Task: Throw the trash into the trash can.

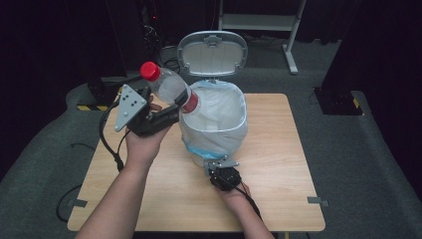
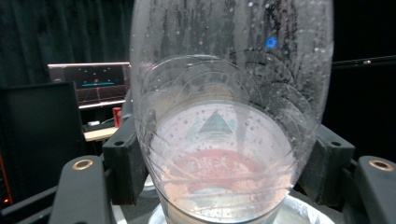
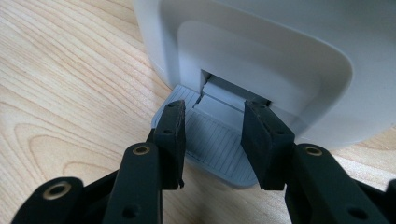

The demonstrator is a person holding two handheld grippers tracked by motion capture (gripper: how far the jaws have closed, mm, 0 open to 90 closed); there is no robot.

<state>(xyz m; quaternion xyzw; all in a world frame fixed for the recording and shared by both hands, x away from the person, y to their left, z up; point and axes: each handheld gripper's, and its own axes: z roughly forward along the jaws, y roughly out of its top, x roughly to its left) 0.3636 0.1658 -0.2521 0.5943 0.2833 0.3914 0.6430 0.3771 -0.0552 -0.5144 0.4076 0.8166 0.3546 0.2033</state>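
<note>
We hold the clear bottle [image 1: 166,85] clamped in left tongs [image 1: 175,107], its base at the pedal bin [image 1: 213,130] rim; right tongs [image 3: 212,135], parted, press the pedal [image 3: 210,140] — a slip drops the lid [image 1: 212,52] on it.

High view: right gripper [image 1: 219,167] jaws hidden under the bin [image 1: 214,144] front at lower centre. Bottle [image 1: 169,87] base overlaps the bin liner rim; contact cannot be told.

Left gripper view: bottle [image 2: 229,116] cut off by the top edge. Monitor [image 2: 91,81] at left too small to read.

Right gripper view: pedal [image 3: 212,140] partly covered by the jaws; bin [image 3: 280,56] cut off at top and right.
</note>
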